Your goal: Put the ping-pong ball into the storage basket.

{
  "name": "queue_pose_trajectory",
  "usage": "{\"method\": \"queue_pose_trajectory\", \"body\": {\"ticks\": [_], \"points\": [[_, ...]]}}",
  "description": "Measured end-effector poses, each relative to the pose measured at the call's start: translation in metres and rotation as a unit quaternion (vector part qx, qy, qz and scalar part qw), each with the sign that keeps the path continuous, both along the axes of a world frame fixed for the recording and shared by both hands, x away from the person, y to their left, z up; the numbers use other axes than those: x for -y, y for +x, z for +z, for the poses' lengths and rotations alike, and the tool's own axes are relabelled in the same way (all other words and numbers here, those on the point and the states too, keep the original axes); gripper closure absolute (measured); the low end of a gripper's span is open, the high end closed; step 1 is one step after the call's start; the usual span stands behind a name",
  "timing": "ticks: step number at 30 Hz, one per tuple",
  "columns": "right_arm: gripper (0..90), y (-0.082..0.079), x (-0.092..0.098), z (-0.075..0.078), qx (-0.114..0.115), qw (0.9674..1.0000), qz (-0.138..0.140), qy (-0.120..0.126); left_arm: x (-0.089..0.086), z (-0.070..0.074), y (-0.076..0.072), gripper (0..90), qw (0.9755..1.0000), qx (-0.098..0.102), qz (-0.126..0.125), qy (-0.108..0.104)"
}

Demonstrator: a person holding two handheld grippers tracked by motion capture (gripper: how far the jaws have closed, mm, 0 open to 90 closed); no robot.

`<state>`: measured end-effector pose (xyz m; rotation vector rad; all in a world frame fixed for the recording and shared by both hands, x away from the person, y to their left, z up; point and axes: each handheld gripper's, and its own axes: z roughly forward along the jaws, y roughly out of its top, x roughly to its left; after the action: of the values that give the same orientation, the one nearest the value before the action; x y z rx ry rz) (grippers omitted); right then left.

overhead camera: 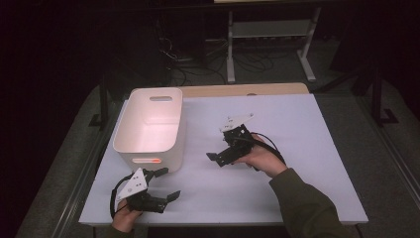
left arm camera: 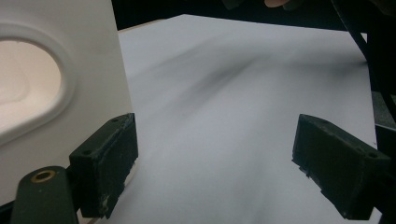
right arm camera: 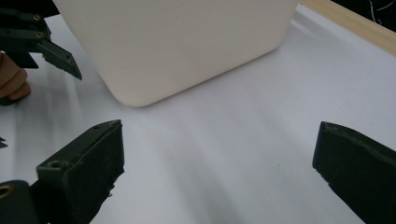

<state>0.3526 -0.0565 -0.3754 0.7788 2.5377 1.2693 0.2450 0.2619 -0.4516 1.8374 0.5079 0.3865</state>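
Observation:
A white plastic bin (overhead camera: 148, 126) with a handle slot stands on the left part of the white table top (overhead camera: 297, 129); I see nothing inside it. My left gripper (overhead camera: 170, 183) rests at the near left edge, just in front of the bin, jaws spread and empty. In the left gripper view the bin's wall (left arm camera: 70, 84) is right beside the left jaw of that open gripper (left arm camera: 219, 144). My right gripper (overhead camera: 216, 144) is held mid-table, pointing left at the bin, open. Its own view has the wide gripper (right arm camera: 219, 154) over bare table, facing the bin's corner (right arm camera: 177, 42).
A wooden strip (overhead camera: 247, 90) runs along the table's far edge. Beyond it stand a metal frame (overhead camera: 270, 34) and loose cables on a dark floor. A finger (right arm camera: 58, 56) of the left gripper and a hand appear at the left of the right gripper view.

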Motion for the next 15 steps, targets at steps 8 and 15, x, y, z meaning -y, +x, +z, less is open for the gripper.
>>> {"method": "queue_pose_trajectory", "body": {"ticks": [8,15], "points": [[1.6,-0.008,0.014,-0.012,0.002,0.9999,-0.015,0.002,0.0,0.0,0.0,14.1,1.0,-0.001,0.0,-0.001],[1.6,-0.016,0.026,-0.022,0.001,0.9996,-0.027,0.006,0.0,0.0,0.0,14.0,1.0,-0.001,0.001,0.0]]}}
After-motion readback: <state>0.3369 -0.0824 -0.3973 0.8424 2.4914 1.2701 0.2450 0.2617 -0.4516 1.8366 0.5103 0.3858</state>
